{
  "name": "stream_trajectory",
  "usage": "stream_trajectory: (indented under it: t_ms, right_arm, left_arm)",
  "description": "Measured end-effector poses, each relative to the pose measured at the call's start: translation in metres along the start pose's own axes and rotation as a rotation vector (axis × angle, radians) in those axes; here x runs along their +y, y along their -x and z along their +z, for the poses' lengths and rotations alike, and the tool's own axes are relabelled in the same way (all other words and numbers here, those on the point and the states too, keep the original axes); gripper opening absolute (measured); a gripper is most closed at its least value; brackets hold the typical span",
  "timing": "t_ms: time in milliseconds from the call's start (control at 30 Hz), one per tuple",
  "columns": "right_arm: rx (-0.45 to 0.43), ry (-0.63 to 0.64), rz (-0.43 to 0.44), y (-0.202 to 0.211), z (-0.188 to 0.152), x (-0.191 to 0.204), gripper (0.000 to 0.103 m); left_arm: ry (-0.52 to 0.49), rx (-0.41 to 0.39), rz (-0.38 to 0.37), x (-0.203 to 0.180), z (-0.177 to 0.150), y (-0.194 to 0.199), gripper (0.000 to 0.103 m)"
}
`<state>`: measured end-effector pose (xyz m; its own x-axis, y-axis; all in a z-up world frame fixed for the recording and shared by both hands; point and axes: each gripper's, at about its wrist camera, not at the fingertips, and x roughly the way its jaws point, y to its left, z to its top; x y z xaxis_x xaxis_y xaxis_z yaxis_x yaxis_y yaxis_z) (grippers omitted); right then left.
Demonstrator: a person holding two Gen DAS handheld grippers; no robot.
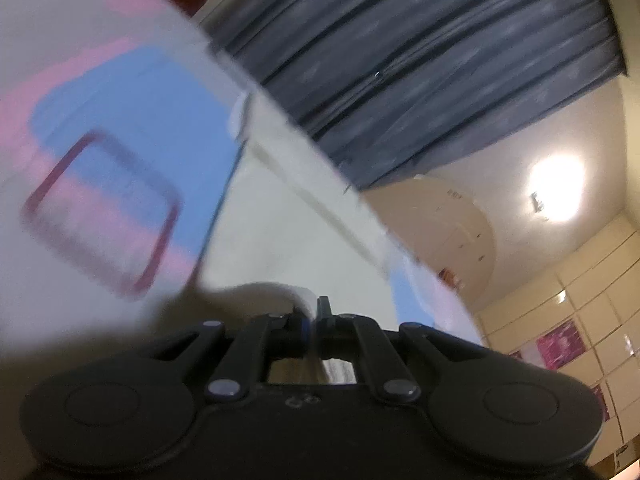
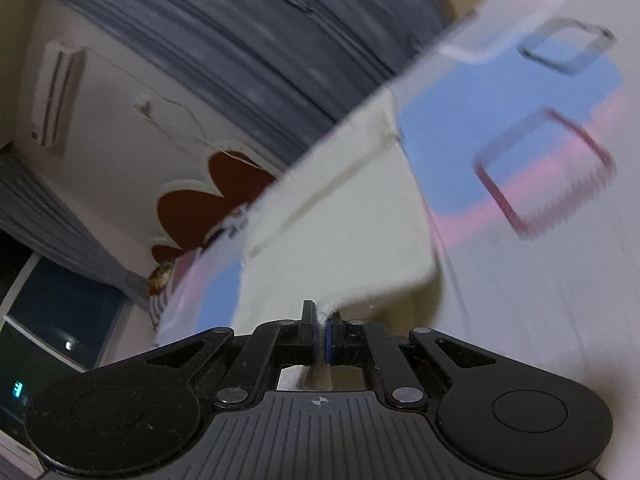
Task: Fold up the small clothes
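Grey pleated curtains (image 1: 420,40) and a cream wall with a lit lamp (image 1: 556,188) fill the background of the left wrist view; in the right wrist view the same curtains (image 2: 224,28) are seen beside a wall air conditioner (image 2: 58,96) and a dark red flower-shaped decoration (image 2: 208,200).

Between the two tools a small white garment (image 1: 280,220) with blue and pink panels is stretched — its upper hem runs as the long axis from one gripper to the other, and the cloth is seen lifted against the room behind rather than lying on any surface. From the left gripper (image 1: 312,320) the cloth spreads toward 10 and 11 o'clock; from the right gripper (image 2: 322,328) the garment (image 2: 340,220) spreads toward 1 o'clock. Neither hand can be judged nearer the middle; the hold looks symmetrical.

Both tools are clamped: a pinch of white fabric is seen between the closed jaws of each, with no gap left. The coming fold is judged to turn on the hem being kept taut — slack would let the printed panels sag.
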<state>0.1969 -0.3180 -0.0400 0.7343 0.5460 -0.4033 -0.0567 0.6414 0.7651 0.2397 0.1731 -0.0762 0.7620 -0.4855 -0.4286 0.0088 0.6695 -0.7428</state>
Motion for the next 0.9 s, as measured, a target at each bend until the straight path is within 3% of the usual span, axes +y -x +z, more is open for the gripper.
stream_trajectory:
  t_ms: [200, 400, 600, 667, 700, 733, 767, 800, 833, 867, 900]
  right_arm:
    - [-0.064, -0.044, 0.02, -0.048, 0.076, 0.001, 0.003]
    - [-0.039, -0.101, 0.009, -0.151, 0.158, -0.03, 0.003]
    - [0.005, -0.147, -0.016, -0.246, 0.204, -0.082, 0.003]
    - [0.005, -0.205, -0.023, -0.272, 0.213, -0.107, 0.003]
    - [-0.001, -0.235, -0.023, -0.284, 0.216, -0.119, 0.003]
    - [-0.008, -0.244, -0.031, -0.289, 0.22, -0.126, 0.007]
    - [-0.037, -0.232, -0.044, -0.29, 0.223, -0.131, 0.019]
    - [-0.069, -0.215, -0.038, -0.285, 0.226, -0.133, 0.032]
    - [-0.13, -0.193, -0.029, -0.275, 0.227, -0.135, 0.069]
    - [-0.175, -0.165, -0.031, -0.265, 0.228, -0.135, 0.086]
    - [-0.194, -0.111, -0.028, -0.258, 0.23, -0.134, 0.085]
  left_arm:
    - [-0.007, -0.05, -0.004, -0.015, 0.071, -0.07, 0.003]
    - [0.005, -0.068, 0.023, 0.002, 0.145, -0.165, 0.003]
    - [-0.008, -0.026, 0.075, 0.031, 0.186, -0.241, 0.004]
    - [0.004, -0.013, 0.076, 0.042, 0.192, -0.26, 0.012]
    - [0.032, -0.015, 0.084, 0.05, 0.195, -0.267, 0.026]
    - [0.059, -0.026, 0.085, 0.056, 0.195, -0.266, 0.046]
    - [0.077, -0.046, 0.072, 0.059, 0.197, -0.263, 0.056]
    - [0.074, -0.095, 0.053, 0.06, 0.199, -0.253, 0.074]
    - [0.048, -0.141, 0.05, 0.059, 0.199, -0.244, 0.08]
    - [0.003, -0.159, 0.055, 0.057, 0.2, -0.238, 0.078]
    - [-0.055, -0.132, 0.071, 0.053, 0.201, -0.238, 0.067]
